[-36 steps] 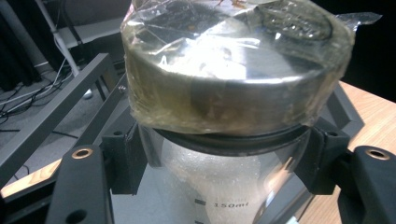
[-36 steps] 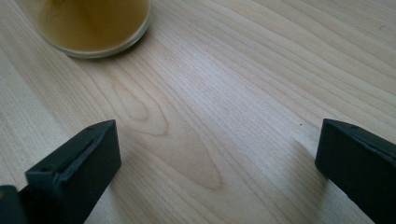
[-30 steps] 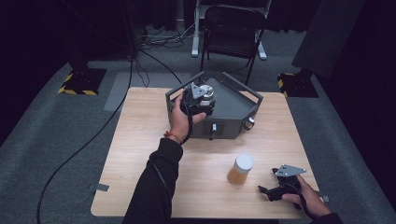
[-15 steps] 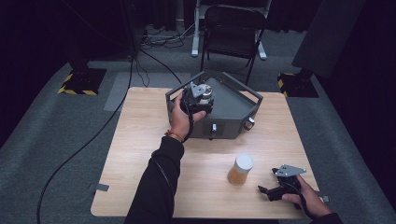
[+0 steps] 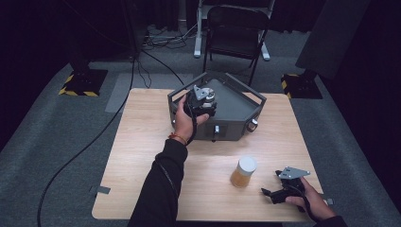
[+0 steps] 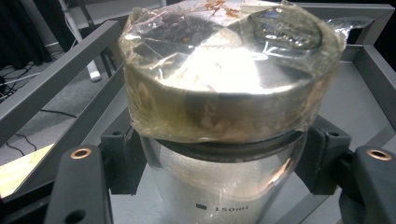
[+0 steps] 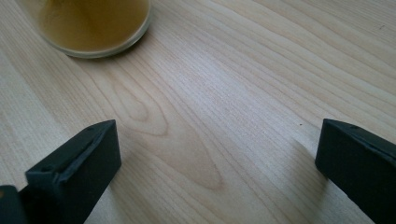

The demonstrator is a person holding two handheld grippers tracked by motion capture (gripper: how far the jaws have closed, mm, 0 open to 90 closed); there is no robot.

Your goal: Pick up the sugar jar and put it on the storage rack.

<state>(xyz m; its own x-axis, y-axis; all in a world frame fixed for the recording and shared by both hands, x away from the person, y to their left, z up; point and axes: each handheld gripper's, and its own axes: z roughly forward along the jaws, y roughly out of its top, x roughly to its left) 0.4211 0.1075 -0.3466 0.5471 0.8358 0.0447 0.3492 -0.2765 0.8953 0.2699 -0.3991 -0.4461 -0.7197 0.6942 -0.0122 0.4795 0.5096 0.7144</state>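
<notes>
Presently the left gripper [image 6: 219,154] is clamped on a film-capped beaker [image 6: 224,93], held over the grey tray [image 5: 246,101] at frame centre. Right gripper [image 5: 274,193] rests wide on the counter [image 5: 137,142], lower right, near a jar [image 5: 244,171]. Judged next: lower the beaker into the tray, then release.

The high view looks forward and down over the whole surface [image 5: 142,156] from its near edge. The left tool's camera sits very close to a beaker [image 6: 224,186] inside the grey frame [image 5: 246,101] at the far edge. The right tool's camera skims the wood near the near right corner, sharing the amber jar [image 7: 93,28] with the high view [image 5: 243,172].
</notes>
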